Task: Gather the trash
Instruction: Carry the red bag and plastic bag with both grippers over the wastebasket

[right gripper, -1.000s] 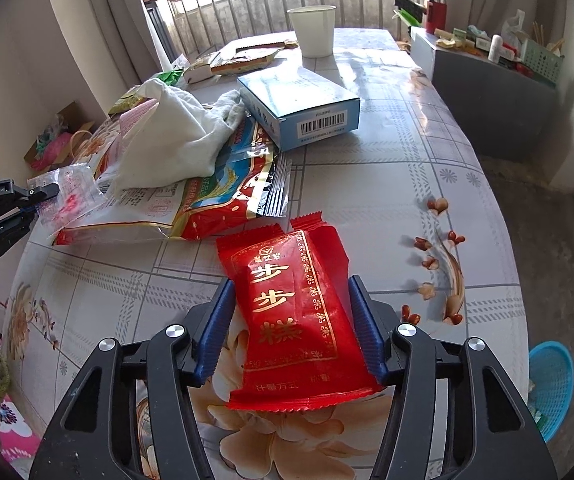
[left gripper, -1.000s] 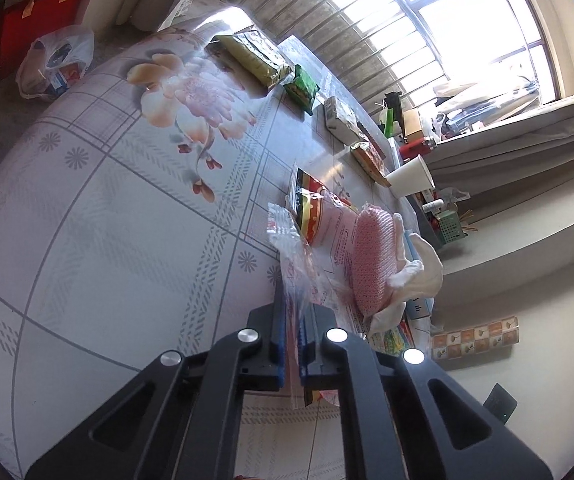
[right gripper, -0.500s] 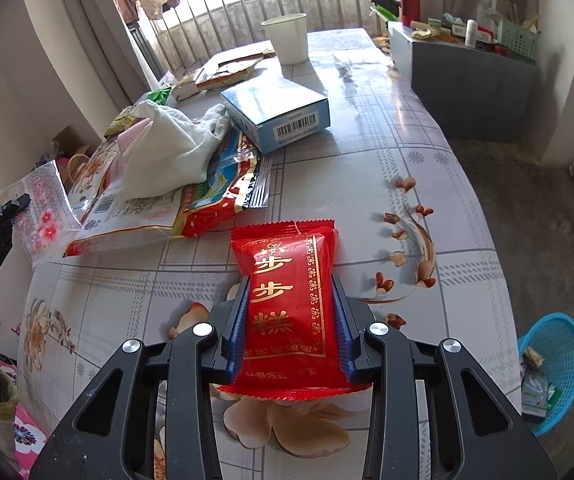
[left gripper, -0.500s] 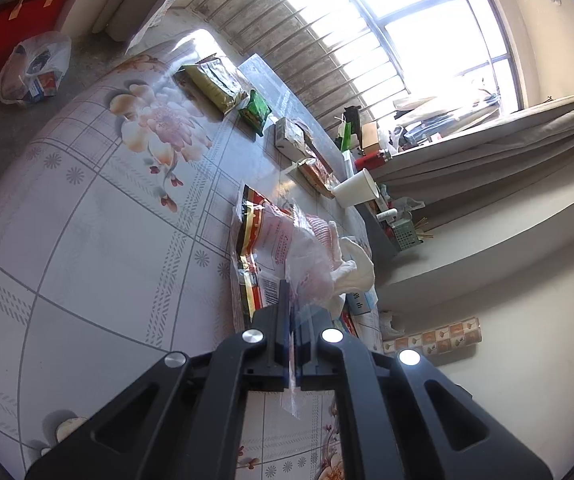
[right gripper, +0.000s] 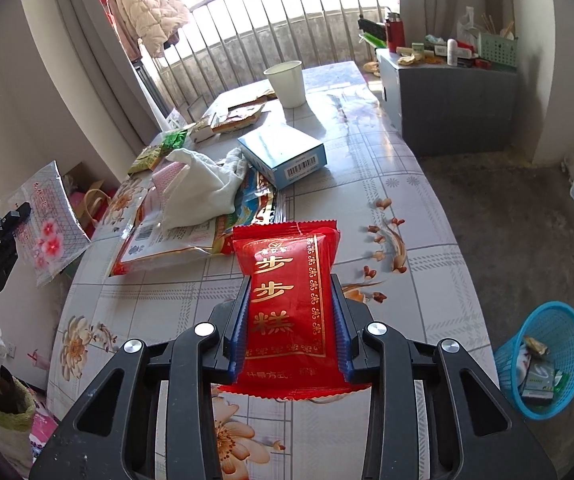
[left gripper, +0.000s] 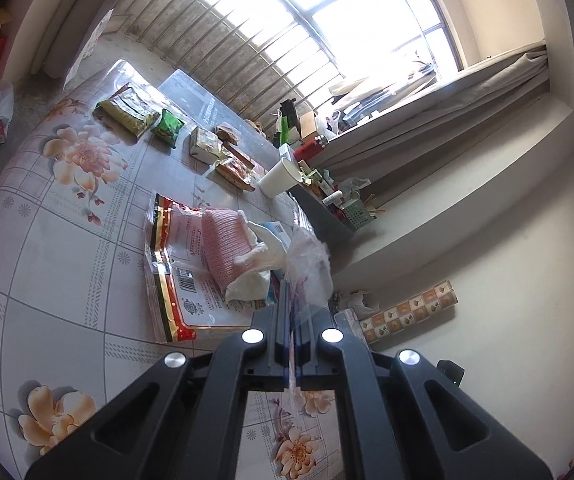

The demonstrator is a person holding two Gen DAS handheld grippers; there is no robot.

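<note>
The right gripper [right gripper: 293,308] clamps a red foil snack packet [right gripper: 287,304] above the floral tabletop [right gripper: 419,216]. The left gripper [left gripper: 295,308] pinches a clear flower-printed plastic wrapper [left gripper: 309,264] beside that tabletop.

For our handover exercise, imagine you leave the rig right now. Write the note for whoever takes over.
Left gripper: shut on a clear flowered wrapper, held off the table's edge.
Right gripper: shut on a red snack packet, lifted above the table.
Blue basket on the floor at the right already holds some trash.
Left: drop both pieces in the basket, then clear the remaining wrappers, such as the red-edged bag.
</note>
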